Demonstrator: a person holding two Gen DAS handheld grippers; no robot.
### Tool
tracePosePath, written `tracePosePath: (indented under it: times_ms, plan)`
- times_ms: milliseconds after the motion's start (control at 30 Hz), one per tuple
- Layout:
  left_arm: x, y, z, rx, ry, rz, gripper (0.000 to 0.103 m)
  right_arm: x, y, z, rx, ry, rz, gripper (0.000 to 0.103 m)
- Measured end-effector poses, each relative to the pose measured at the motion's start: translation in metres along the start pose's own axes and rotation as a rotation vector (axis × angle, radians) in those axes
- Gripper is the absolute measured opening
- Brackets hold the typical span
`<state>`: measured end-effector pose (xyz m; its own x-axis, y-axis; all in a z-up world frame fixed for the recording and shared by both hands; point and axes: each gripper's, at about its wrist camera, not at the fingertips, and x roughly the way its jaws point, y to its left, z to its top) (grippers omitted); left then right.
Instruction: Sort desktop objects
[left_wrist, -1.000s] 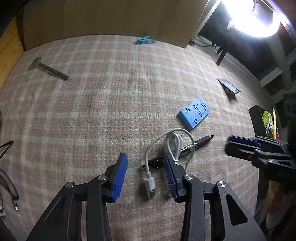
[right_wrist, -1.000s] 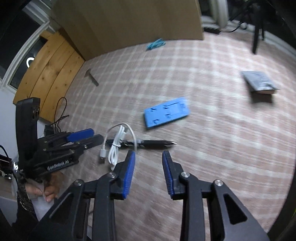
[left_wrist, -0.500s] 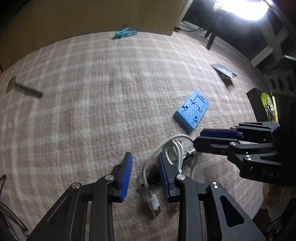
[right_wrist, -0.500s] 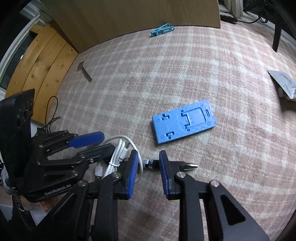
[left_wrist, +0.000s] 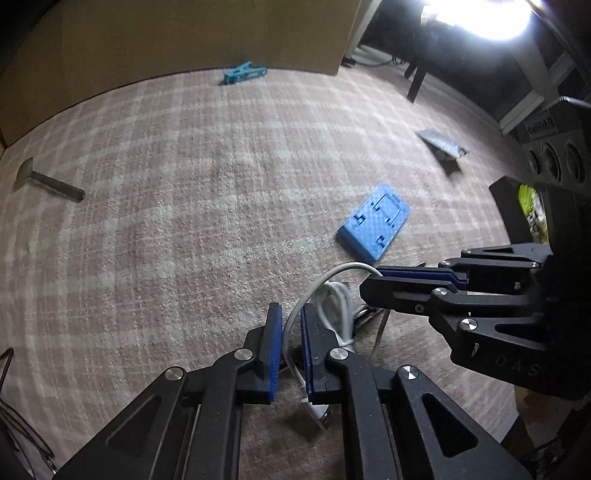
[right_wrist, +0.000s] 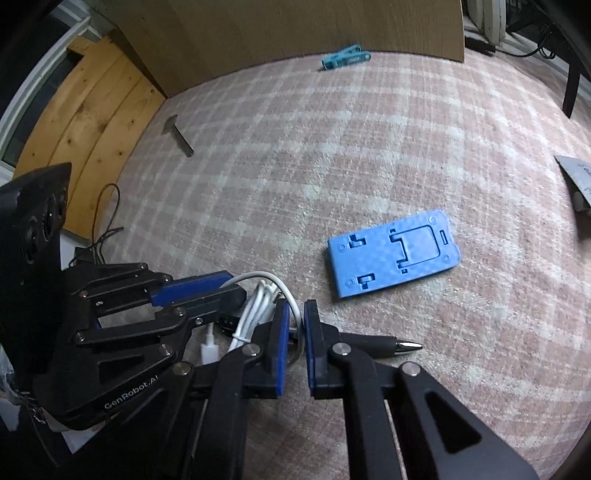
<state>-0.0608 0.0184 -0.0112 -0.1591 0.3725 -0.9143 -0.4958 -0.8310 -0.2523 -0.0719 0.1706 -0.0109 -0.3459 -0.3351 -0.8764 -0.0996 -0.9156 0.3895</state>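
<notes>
Gripping both tangled pieces at once, by the look of it: the pick-up step of the sort, with nothing yet lifted off the desk (right_wrist: 332, 166). Had just been closing the left tongs (left_wrist: 290, 312) on the white USB cable (left_wrist: 340, 299), and now nipped one loose strand between the blue pads, plug end hanging out toward 6 o'clock. Had just been closing the right tongs (right_wrist: 296, 306) too, and clamped them across the barrel of the black pen (right_wrist: 384, 345), silver tip pointing to 3 o'clock. Found cable and pen together at 6 o'clock on the desk, the cable's bundled coil lying across the rear end of the pen, and one loop arching over the right tongs' pads. Left the blue phone stand (right_wrist: 395, 258) untouched just beyond at 2 o'clock, and the blue clothes peg (right_wrist: 345, 55) well apart at 12 o'clock by the far edge.

Called next, most likely, for parting the two: drawing the pen out toward 3 o'clock from under the coil while holding the cable back, slowly, lest the loop snag and drag along; then carrying each to its own spot.
</notes>
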Motion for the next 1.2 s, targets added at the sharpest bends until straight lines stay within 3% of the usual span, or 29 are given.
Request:
tracePosePath:
  times_ms: [333, 567, 767, 1200]
  plan:
    - [-0.046, -0.037, 0.009, 0.023, -0.101, -0.015, 0.008, -0.051, 0.0, -0.004, 0.002, -0.102, 0.014, 0.008]
    - [-0.064, -0.093, 0.016, 0.103, -0.145, -0.033, 0.008, -0.105, -0.027, -0.027, 0.024, -0.177, -0.013, 0.007]
    - [-0.062, -0.167, 0.013, 0.198, -0.153, -0.094, 0.007, -0.15, -0.071, -0.066, 0.106, -0.232, -0.062, 0.007]
    - [-0.027, -0.356, -0.01, 0.435, -0.082, -0.264, 0.004, -0.262, -0.195, -0.191, 0.332, -0.339, -0.215, 0.008]
